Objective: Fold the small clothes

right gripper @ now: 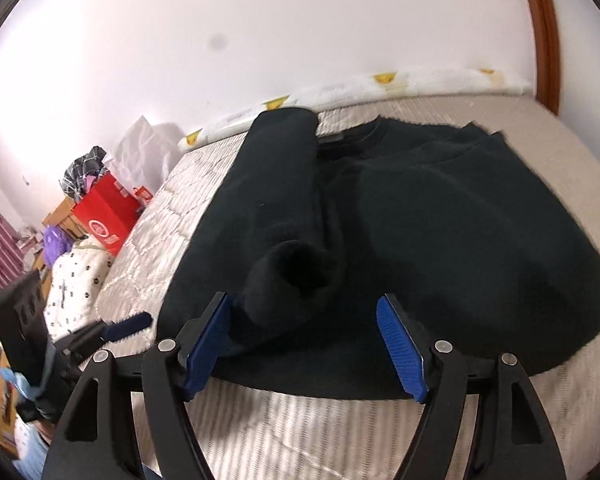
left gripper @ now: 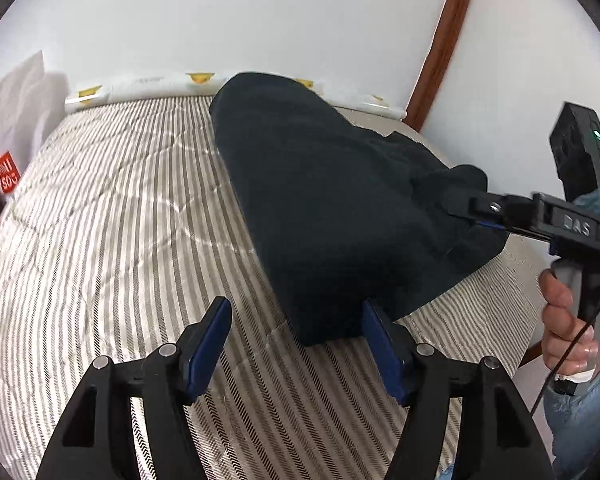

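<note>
A dark sweater (left gripper: 320, 200) lies on the striped quilt (left gripper: 120, 220) of a bed, with one sleeve (right gripper: 284, 200) folded over its body and the cuff toward me. My left gripper (left gripper: 296, 320) is open at the sweater's near folded corner, which reaches in between its blue pads (left gripper: 210, 340) without being pinched. My right gripper (right gripper: 304, 312) is open too, its pads (right gripper: 400, 344) standing either side of the cuff at the hem. In the left wrist view the right gripper (left gripper: 476, 210) reaches over the sweater's right edge, held by a hand (left gripper: 568, 320). The left gripper (right gripper: 132, 322) shows low on the left in the right wrist view.
A white bolster with yellow marks (left gripper: 140, 86) runs along the wall at the far edge of the bed. A red shopping bag (right gripper: 108, 216) and a spotted cushion (right gripper: 76, 280) stand beside the bed on the left. A wooden door frame (left gripper: 448, 40) rises at the right.
</note>
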`<state>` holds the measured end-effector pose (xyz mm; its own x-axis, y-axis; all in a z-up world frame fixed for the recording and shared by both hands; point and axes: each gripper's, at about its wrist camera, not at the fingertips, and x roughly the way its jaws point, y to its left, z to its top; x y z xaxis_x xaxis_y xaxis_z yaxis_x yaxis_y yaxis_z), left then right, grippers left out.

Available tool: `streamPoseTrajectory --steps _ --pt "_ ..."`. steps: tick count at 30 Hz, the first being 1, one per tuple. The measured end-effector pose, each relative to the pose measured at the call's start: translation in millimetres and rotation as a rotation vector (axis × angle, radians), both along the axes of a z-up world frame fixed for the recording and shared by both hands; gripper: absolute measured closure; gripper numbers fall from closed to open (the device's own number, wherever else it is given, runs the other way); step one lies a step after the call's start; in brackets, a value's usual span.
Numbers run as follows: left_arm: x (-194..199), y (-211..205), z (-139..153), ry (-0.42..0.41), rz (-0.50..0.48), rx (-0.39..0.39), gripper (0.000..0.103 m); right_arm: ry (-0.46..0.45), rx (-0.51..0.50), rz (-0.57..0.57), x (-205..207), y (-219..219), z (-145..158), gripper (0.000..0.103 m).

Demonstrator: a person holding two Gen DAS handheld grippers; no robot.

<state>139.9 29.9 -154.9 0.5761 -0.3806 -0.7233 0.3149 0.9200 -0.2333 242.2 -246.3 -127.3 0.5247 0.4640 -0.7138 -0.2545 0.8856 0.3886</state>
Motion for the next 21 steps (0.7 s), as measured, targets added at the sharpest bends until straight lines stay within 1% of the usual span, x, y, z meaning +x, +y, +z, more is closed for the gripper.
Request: streamPoseTrajectory --steps 3,5,8,9,10,11,12,13,14,15,16,18,20,21 --pt "4 -1 -5 0.015 -0.006 -0.017 0.038 0.022 -0.019 -0.01 12 14 -9 0.029" --pt "9 -4 -9 0.023 -0.011 -0.024 0.038 0.055 -0.011 -0.031 24 17 -18 0.029" --pt "11 -6 -13 0.042 -0.017 -0.029 0.038 0.103 0.054 -0.063 43 16 -33 0.03" --pt "13 -8 -14 0.045 -0.019 -0.028 0.038 0.108 0.07 -0.076 48 15 -37 0.033" --pt "13 -10 -15 0.047 -0.021 -0.026 0.038 0.107 0.085 -0.085 52 16 -39 0.041" --pt "14 -12 -16 0.049 -0.021 -0.024 0.038 0.101 0.098 -0.089 56 17 -40 0.046" --pt "15 -14 -17 0.05 -0.02 -0.021 0.038 0.096 0.111 -0.088 61 18 -40 0.054" --pt "16 -17 -17 0.048 -0.017 -0.016 0.038 0.093 0.116 -0.083 64 20 -40 0.065" --pt "17 -17 -16 0.046 -0.018 -0.013 0.038 0.086 0.115 -0.076 66 22 -40 0.074" --pt "18 -21 -16 0.047 -0.018 -0.01 0.038 0.063 0.085 -0.078 67 23 -37 0.084" --pt "20 -24 -16 0.048 -0.017 -0.007 0.038 0.04 0.068 -0.069 67 23 -33 0.087" --pt "21 -30 -16 0.048 -0.022 0.001 0.038 -0.028 0.068 -0.054 61 14 -19 0.089" --pt "25 -40 -17 0.05 -0.033 0.009 0.038 -0.114 0.043 -0.069 52 1 1 0.089" --pt "26 -45 -17 0.051 -0.042 0.012 0.038 -0.137 0.028 -0.077 49 -5 7 0.09"
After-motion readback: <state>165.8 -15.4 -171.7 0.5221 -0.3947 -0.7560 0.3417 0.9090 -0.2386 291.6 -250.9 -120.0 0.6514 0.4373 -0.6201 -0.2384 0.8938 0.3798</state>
